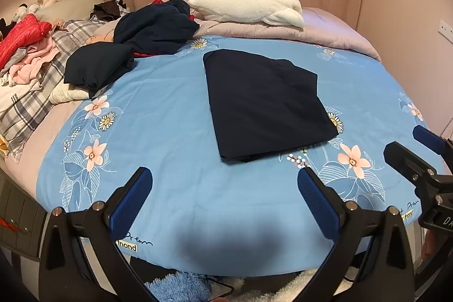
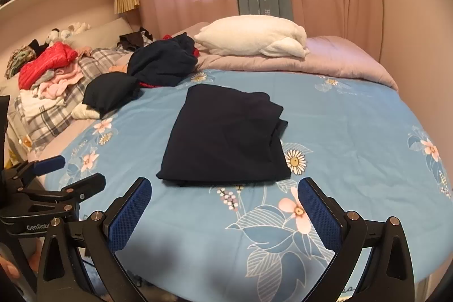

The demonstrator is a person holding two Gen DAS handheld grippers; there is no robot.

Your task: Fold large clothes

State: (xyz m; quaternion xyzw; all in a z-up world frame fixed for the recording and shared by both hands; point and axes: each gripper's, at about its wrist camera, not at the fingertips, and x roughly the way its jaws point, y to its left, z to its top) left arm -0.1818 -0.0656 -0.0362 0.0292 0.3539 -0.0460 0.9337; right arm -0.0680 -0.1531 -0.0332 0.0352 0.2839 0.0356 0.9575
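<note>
A dark navy garment (image 1: 266, 104) lies folded into a flat rectangle in the middle of the blue flowered bedspread (image 1: 175, 126). The left tool (image 1: 225, 183) and right tool (image 2: 225, 193) hover near the bed's front edge, jaws spread wide and holding nothing. A heap of unfolded clothes (image 2: 158, 61) sits beyond it, beside a white pillow (image 2: 252, 36).

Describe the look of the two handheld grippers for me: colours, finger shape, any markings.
Both the left gripper and right gripper are black frames with silver screws and two long tapered fingers faced with blue textured pads. Seen from the right wrist, the left one's body carries white lettering starting "GenRob".
</note>
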